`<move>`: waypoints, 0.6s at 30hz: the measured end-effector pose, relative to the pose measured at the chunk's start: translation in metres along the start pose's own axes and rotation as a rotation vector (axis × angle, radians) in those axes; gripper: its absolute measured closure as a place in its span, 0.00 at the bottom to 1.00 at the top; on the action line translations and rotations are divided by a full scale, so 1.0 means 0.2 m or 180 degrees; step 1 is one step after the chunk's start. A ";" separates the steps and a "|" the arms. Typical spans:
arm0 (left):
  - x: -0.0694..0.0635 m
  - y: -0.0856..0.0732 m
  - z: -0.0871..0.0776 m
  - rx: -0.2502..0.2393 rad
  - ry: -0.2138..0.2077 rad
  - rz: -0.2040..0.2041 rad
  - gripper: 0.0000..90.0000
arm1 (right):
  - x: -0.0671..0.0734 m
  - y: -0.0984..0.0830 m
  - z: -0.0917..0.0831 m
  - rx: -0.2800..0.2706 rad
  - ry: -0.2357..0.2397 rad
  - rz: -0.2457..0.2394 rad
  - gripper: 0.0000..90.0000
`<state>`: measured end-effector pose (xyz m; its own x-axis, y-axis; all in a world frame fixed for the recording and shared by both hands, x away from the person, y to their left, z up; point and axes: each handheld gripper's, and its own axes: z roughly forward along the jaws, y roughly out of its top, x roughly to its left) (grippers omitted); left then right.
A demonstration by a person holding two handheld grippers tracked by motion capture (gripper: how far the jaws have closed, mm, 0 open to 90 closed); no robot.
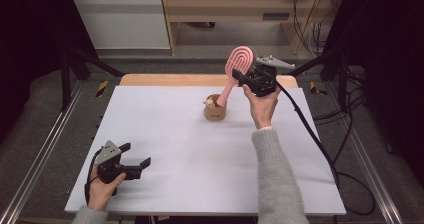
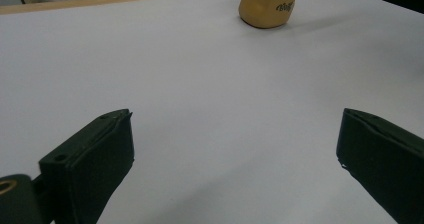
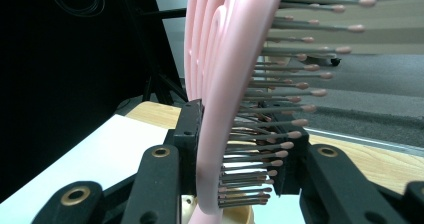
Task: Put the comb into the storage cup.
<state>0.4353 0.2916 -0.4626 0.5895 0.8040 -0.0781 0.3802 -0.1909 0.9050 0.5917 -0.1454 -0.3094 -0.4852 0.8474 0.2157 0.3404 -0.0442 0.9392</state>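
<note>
White table (image 1: 165, 134): tan cup (image 1: 215, 109) beneath clamped pink hairbrush (image 1: 236, 66).

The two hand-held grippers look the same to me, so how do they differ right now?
The right hand-held gripper is raised above the table and shut on a pink hairbrush, whose handle reaches down to a small tan cup. The left hand-held gripper sits low near the table's front edge, jaws wide open and holding nothing. Both are black, hand-held, with a grey plate on top.

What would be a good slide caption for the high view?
Right gripper clamps a pink hairbrush whose handle dips into a tan cup; left gripper rests open on the white table.
</note>
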 end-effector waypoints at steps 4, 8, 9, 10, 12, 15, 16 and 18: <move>0.00 0.00 0.00 -0.0006 0.0008 -0.0004 0.02 | 0.00 0.01 0.03 0.0004 -0.0018 -0.0004 0.71; 0.01 0.00 0.00 -0.0008 0.0009 -0.0012 0.02 | -0.01 0.01 0.04 -0.0001 -0.0059 0.0014 0.71; 0.01 0.00 0.00 -0.0006 0.0007 -0.0011 0.02 | -0.01 0.01 0.05 0.0002 -0.0079 0.0008 0.71; 0.00 0.00 0.00 -0.0005 0.0005 -0.0009 0.02 | -0.01 0.01 0.05 0.0010 -0.0088 0.0003 0.71; 0.00 0.00 0.00 -0.0006 0.0000 -0.0014 0.02 | -0.01 0.01 0.06 0.0019 -0.0103 0.0004 0.71; 0.00 0.00 0.00 0.0002 -0.0002 -0.0013 0.02 | -0.02 0.01 0.07 0.0016 -0.0122 0.0023 0.71; 0.00 0.00 0.00 0.0001 -0.0002 -0.0014 0.02 | -0.02 0.01 0.07 0.0018 -0.0125 0.0024 0.71; 0.00 0.00 0.00 0.0002 -0.0002 -0.0013 0.02 | -0.03 0.01 0.08 0.0025 -0.0148 0.0017 0.71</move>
<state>0.4359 0.2922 -0.4633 0.5883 0.8045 -0.0822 0.3832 -0.1879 0.9044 0.6084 -0.1408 -0.3132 -0.4456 0.8708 0.2078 0.3493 -0.0446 0.9359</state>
